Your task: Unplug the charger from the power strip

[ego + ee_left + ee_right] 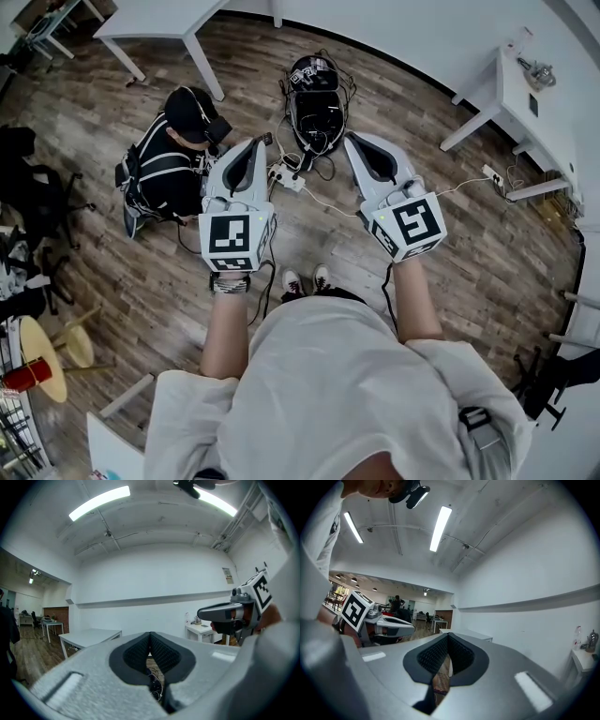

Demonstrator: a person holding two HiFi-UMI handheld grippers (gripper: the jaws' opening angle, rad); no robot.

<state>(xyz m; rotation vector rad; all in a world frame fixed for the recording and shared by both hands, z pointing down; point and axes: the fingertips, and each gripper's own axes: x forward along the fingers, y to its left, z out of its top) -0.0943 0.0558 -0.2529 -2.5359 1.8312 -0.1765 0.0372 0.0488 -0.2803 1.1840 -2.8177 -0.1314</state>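
The white power strip (286, 176) lies on the wood floor far below, between my two grippers in the head view. Plugs and cables sit on it, too small to tell the charger apart. A white cable (330, 205) runs from it to the right. My left gripper (251, 146) is held level, high above the strip, jaws shut and empty; its ribbed pads (140, 653) meet in the left gripper view. My right gripper (353, 141) is also level and shut on nothing, pads (459, 654) touching. Each gripper view shows the other gripper to the side: the right gripper (234, 613) and the left gripper (389, 626).
A person in black (173, 155) crouches on the floor just left of the strip. Black gear with tangled cables (316, 98) lies beyond it. White tables (159, 23) (511, 89) stand at the back left and right. A wall socket (493, 175) is at the right.
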